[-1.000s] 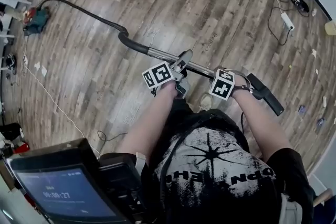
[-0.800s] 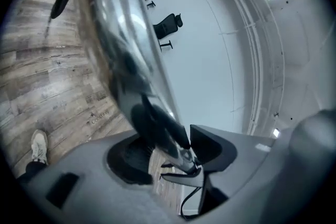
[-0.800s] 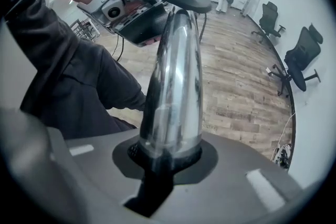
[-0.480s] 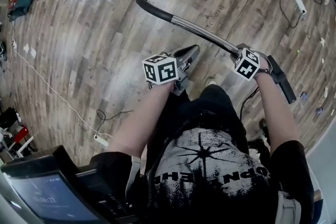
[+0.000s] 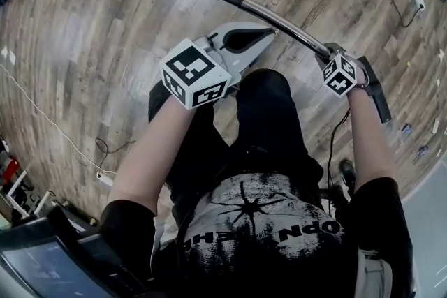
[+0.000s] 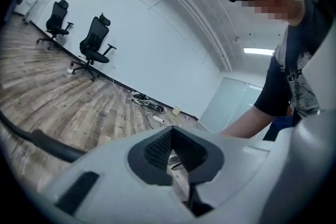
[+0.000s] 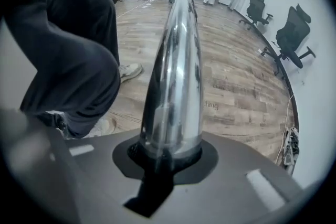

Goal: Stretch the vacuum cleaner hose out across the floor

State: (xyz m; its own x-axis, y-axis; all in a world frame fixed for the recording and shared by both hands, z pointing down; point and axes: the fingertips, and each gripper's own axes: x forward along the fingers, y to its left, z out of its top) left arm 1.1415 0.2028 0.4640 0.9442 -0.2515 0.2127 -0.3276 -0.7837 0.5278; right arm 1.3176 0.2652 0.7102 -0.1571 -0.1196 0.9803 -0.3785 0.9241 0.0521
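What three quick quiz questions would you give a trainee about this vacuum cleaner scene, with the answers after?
1. Pick one: what is the right claw shut on? A) a power strip, B) the chrome wand tube, C) a chair leg.
2. True or false: the left claw is gripping the black hose.
3. How many office chairs stand along the wall in the left gripper view?

Key: 1 is B. 2 is false: that claw is shut with nothing in it, and it is apart from the hose. 3 is two.
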